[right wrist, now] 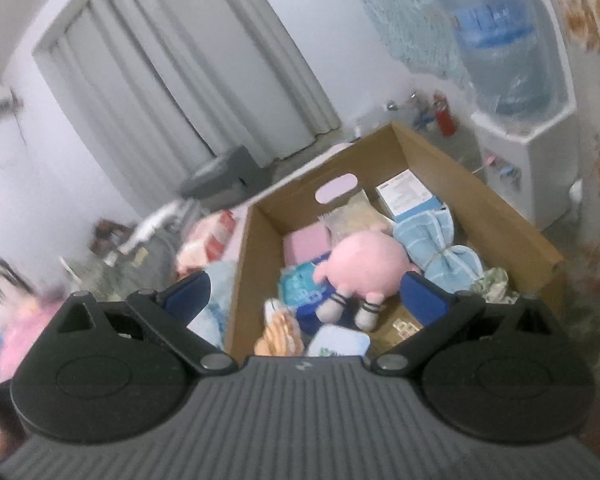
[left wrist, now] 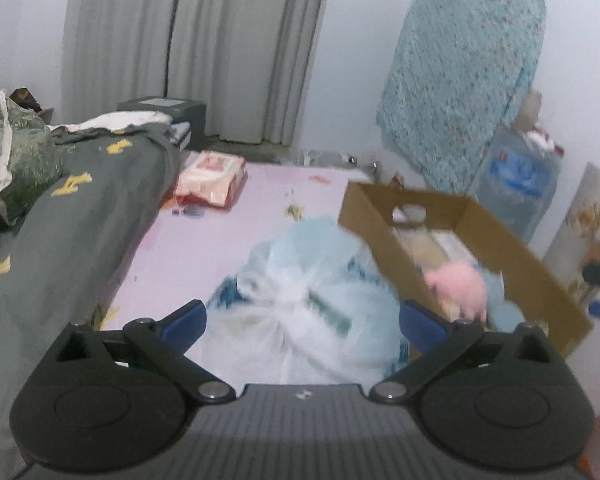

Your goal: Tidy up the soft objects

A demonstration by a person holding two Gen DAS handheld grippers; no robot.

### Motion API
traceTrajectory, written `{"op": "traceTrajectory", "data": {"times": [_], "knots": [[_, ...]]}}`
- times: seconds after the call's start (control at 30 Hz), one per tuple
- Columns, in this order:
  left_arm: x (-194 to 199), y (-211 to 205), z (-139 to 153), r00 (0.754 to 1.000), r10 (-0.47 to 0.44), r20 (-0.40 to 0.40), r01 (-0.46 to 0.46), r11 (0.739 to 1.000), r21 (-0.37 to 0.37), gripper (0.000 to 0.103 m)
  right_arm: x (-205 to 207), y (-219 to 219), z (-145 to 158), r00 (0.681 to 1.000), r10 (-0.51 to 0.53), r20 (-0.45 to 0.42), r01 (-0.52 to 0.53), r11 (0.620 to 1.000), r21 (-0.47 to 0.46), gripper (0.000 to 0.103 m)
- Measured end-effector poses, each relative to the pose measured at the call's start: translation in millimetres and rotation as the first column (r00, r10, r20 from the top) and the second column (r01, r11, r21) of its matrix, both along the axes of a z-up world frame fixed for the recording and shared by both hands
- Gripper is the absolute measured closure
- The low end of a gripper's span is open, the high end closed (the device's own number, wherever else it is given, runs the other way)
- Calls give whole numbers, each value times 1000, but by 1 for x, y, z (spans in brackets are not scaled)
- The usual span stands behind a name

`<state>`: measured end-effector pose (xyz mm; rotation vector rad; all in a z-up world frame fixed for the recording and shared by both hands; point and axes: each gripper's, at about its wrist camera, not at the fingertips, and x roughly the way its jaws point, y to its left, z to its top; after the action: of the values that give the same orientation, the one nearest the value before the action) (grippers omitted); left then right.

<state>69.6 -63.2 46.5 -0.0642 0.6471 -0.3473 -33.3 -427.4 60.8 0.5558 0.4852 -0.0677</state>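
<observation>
The box (right wrist: 480,204) already holds a pink plush (right wrist: 366,264) and towels between the right gripper's (right wrist: 304,294) spread, empty fingers. The left gripper (left wrist: 302,320), also spread, brackets a plastic bag (left wrist: 300,292) not yet boxed.

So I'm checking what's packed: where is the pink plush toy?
The pink plush toy lies inside the cardboard box, mid-box in the right wrist view, beside the tied blue towel.

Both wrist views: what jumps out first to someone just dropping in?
The pink plush toy lying in the middle of the open cardboard box, among towels and packets. Next, the white plastic bag on the pink sheet, just left of the box, between the open left gripper fingers.
</observation>
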Motion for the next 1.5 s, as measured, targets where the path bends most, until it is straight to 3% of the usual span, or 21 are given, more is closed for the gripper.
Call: {"op": "traceTrajectory", "data": {"times": [0.17, 0.3, 0.5, 0.77, 1.5], "knots": [[-28, 2, -10, 1000, 18, -25, -17, 999, 28, 0, -18, 38, 0, 999, -5, -48, 0, 995, -103, 1], [-45, -8, -14, 998, 68, -10, -67, 991, 117, 0, -31, 63, 3, 998, -15, -63, 2, 978, -209, 1], [-69, -21, -18, 994, 111, 21, -113, 976, 188, 0, -52, 103, -2, 991, -110, -74, 72, 916, -394, 1], [-82, -26, -21, 995, 87, -51, -79, 988, 136, 0, -59, 129, -17, 987, 11, -158, -63, 943, -326, 1], [-71, -42, -24, 990, 120, -79, -107, 982, 157, 0, -37, 132, -28, 972, 37, -231, -121, 925, -359, 1]]}}
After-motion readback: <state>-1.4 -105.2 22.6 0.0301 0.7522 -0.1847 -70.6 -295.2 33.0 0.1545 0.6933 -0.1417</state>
